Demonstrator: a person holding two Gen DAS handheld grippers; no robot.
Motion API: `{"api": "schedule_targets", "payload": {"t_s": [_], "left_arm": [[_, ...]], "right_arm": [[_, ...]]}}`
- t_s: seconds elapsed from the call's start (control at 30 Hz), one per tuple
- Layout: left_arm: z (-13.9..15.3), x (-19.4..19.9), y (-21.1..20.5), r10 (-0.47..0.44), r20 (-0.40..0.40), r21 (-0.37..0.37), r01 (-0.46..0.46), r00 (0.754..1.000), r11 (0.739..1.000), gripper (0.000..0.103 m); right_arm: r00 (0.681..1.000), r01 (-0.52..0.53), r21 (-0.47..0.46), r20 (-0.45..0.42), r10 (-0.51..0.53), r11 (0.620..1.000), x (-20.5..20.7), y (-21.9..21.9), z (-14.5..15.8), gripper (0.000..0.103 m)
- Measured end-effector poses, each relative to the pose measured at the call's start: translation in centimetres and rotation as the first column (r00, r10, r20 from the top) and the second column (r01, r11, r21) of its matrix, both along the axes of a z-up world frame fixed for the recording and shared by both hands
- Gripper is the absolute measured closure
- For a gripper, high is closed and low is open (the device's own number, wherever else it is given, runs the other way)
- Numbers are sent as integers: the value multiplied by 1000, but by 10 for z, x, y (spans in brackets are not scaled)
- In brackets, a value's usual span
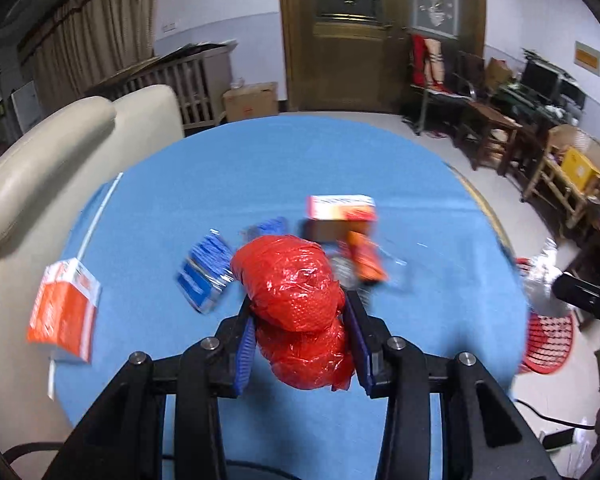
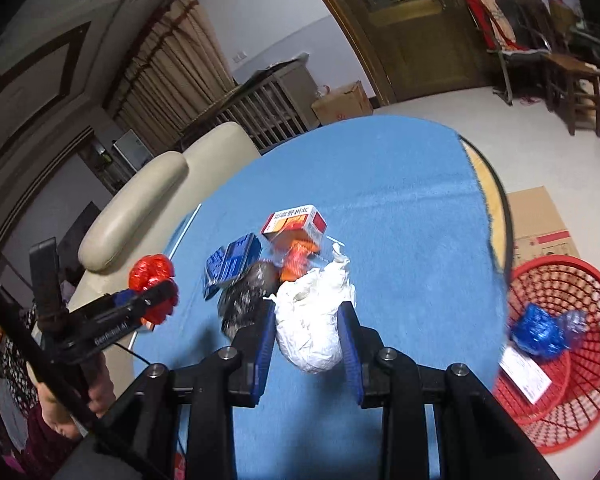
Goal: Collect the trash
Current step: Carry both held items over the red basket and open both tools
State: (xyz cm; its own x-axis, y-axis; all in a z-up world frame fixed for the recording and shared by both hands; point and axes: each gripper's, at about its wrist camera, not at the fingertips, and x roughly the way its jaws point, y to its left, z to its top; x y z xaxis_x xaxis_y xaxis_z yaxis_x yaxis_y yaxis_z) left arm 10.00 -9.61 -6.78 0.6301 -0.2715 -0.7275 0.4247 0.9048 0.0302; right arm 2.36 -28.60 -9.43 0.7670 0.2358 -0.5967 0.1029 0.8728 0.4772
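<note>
My left gripper [image 1: 300,300] is shut on a crumpled red plastic bag [image 1: 296,292] and holds it above the blue table [image 1: 300,160]; it also shows in the right wrist view [image 2: 152,276]. My right gripper [image 2: 306,308] is shut on a crumpled white bag [image 2: 312,320] above the table [image 2: 380,184]. On the table lie a red-and-white box [image 2: 294,222], a blue packet [image 2: 230,262], an orange wrapper [image 2: 296,260] and a dark crumpled bag [image 2: 248,288]. An orange-and-white box [image 1: 64,308] lies at the table's left edge.
A red mesh basket [image 2: 560,360] stands on the floor right of the table, holding a blue wrapper [image 2: 540,332] and a white box [image 2: 524,372]. A cream sofa [image 1: 60,160] is at the left. Chairs and clutter line the far right wall.
</note>
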Motion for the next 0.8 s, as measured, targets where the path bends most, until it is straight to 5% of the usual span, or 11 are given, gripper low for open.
{"api": "schedule_targets", "payload": {"t_s": [0.13,0.33,0.8], "left_arm": [[4,-31,-18,-44,-1,-30,44,999,999,60],[13,-59,-47,-79,61,14,78,995,997,60],[5,-87,-117,-178,70,112,170,981,979,60]], "right_arm": [[1000,0,5,6,0,1000,-32,-2,3,70],[1000,18,19,18,-18,1000,-61,-14,0,70],[994,106,55,16,-107,993,-97,-57,-11,70]]}}
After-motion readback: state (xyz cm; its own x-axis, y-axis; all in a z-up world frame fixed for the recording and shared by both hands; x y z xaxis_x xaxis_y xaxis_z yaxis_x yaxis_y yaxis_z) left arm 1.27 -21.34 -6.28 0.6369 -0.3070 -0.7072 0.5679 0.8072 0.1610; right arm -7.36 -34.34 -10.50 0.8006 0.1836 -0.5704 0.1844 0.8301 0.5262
